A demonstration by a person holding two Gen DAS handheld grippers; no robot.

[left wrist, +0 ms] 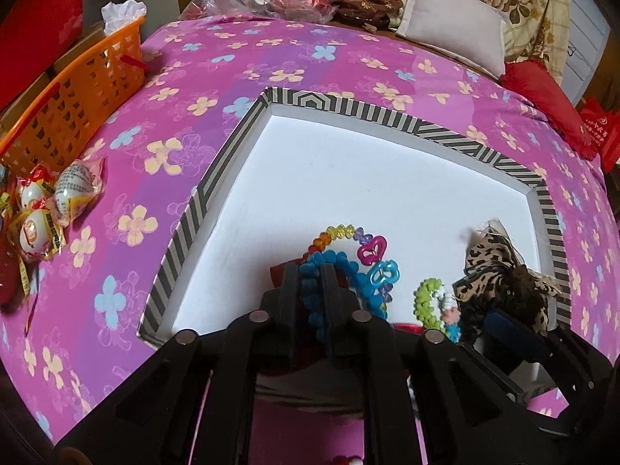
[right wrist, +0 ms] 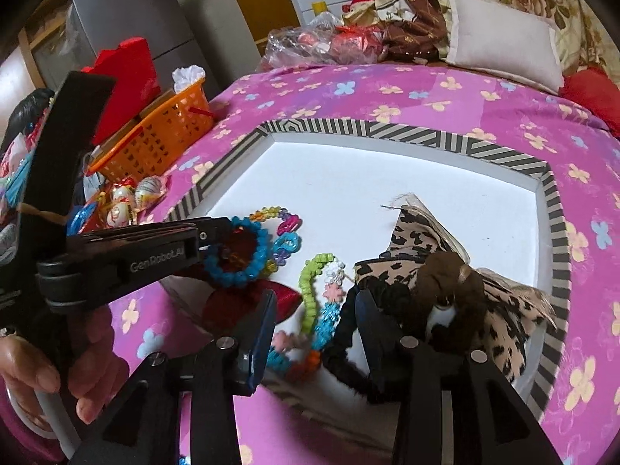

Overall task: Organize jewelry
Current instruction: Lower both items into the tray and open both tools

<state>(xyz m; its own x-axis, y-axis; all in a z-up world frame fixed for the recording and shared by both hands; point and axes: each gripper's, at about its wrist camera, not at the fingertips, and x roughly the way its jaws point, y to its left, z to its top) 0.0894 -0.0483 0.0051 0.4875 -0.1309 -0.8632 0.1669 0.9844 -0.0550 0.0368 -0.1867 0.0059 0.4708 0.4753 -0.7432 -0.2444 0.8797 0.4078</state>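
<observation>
Striped box [left wrist: 228, 155] on my bed: jewelry heaped in its near corner. My left hand-held gripper [left wrist: 310, 271], jaws narrow, straddles the blue bead bracelet [right wrist: 236, 252] (pads' pressure I cannot tell). My right hand-held gripper [right wrist: 316, 306], jaws parted, stands over the multicoloured flower bracelet [right wrist: 310, 294], beside the leopard-print bow [right wrist: 465, 271].

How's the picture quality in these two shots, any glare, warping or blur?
Left wrist view: heavy fisheye bends the striped box edges; its white floor is washed out. Right wrist view: same bowing, dark vignette corners; the right tongs look soft up close, while the blue bead bracelet stays fairly sharp.
</observation>
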